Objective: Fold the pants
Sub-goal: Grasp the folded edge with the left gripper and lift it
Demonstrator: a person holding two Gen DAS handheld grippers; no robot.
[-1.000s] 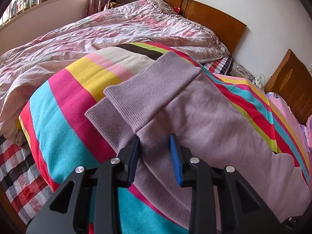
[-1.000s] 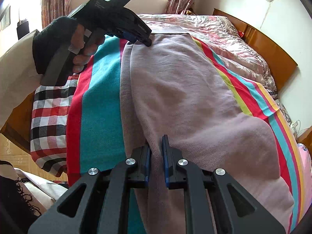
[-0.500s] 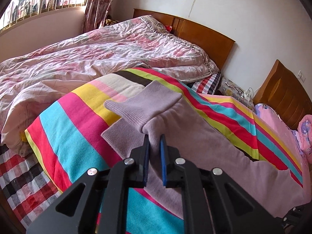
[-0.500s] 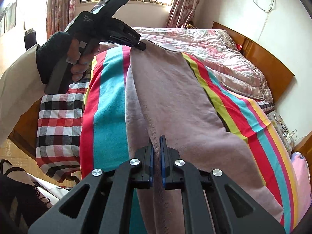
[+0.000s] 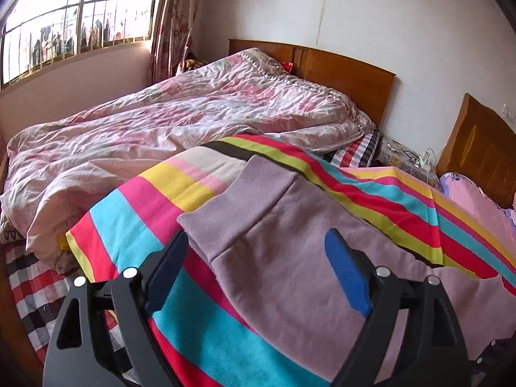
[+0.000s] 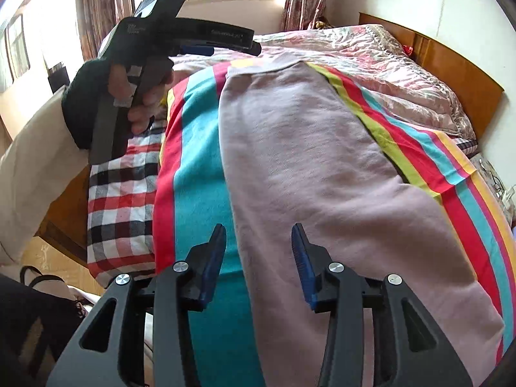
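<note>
Mauve knit pants (image 5: 290, 251) lie flat on a striped blanket (image 5: 154, 213), folded lengthwise with the ribbed cuffs (image 5: 245, 193) at the far end. My left gripper (image 5: 258, 264) is open and empty, raised above the cuff end. In the right wrist view the pants (image 6: 322, 167) run away from me along the blanket (image 6: 200, 167). My right gripper (image 6: 258, 251) is open and empty over the pants' near left edge. The left gripper (image 6: 225, 43) also shows there, held in a hand above the far end of the pants.
A rumpled pink floral duvet (image 5: 167, 119) covers the bed behind the blanket. A wooden headboard (image 5: 348, 74) stands at the wall, a second one (image 5: 480, 158) to the right. A red plaid sheet (image 6: 119, 200) hangs at the bed edge by the person's sleeve (image 6: 35, 167).
Both grippers were shut on the pants half a second ago; both have opened and let go. The left gripper has lifted up and back, and the pants now lie flat.
</note>
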